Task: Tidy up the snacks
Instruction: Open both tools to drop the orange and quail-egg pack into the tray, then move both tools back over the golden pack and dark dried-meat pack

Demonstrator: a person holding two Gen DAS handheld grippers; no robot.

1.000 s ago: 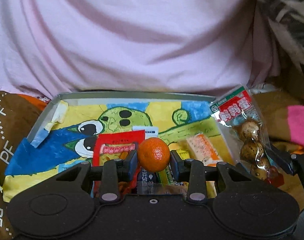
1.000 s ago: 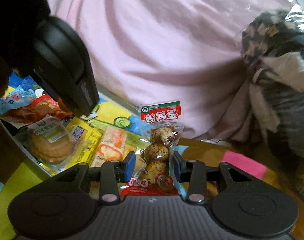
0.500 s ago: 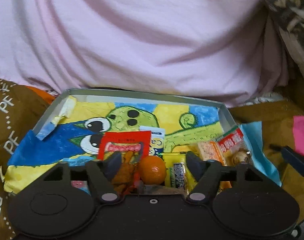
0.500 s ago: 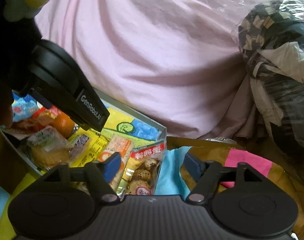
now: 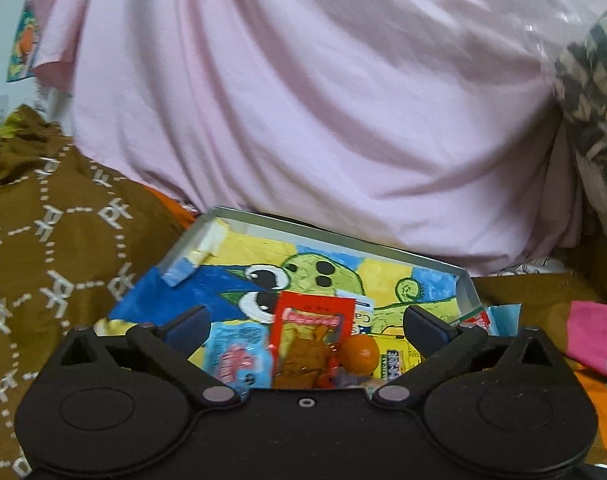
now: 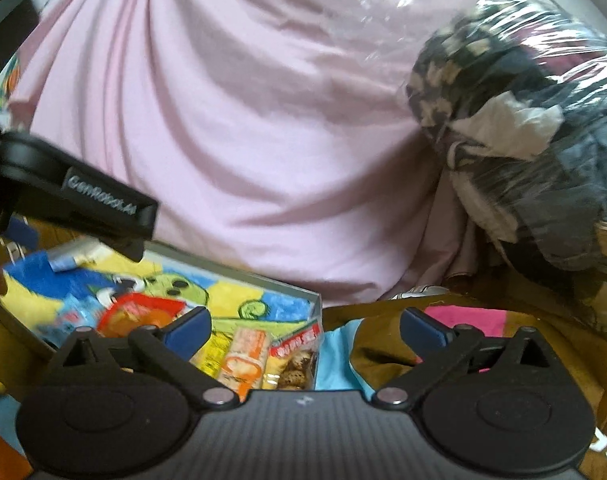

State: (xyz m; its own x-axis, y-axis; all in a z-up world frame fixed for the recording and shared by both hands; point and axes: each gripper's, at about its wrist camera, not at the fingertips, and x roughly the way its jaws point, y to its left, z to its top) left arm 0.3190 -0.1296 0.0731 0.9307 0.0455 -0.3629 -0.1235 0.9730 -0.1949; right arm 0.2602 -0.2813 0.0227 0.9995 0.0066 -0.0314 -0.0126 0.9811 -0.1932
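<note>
A shallow tray (image 5: pixel 343 236) with a cartoon drawing on its floor holds several snacks. Among them are a mandarin (image 5: pixel 359 354), a red packet (image 5: pixel 311 320), a blue and pink packet (image 5: pixel 235 356) and a yellow packet (image 5: pixel 395 356). My left gripper (image 5: pixel 305 322) hovers above and behind them. Its jaws are opening wide and grip nothing. In the right wrist view a quail egg packet (image 6: pixel 297 364) lies at the tray's (image 6: pixel 263 280) right corner beside an orange and white packet (image 6: pixel 245 356). My right gripper (image 6: pixel 305 320) is above it, jaws opening, nothing held.
A big pink cloth bundle (image 5: pixel 303 100) rises just behind the tray. Brown patterned blanket (image 5: pixel 63 240) lies to the left and underneath. A plastic-wrapped dark patterned bundle (image 6: pixel 523 140) sits at the right. The left gripper's body (image 6: pixel 83 204) crosses the right wrist view's left side.
The left gripper let go of the mandarin and the right let go of the quail egg packet. Both items now lie in the tray, and both grippers spread wide and drew back upward.
</note>
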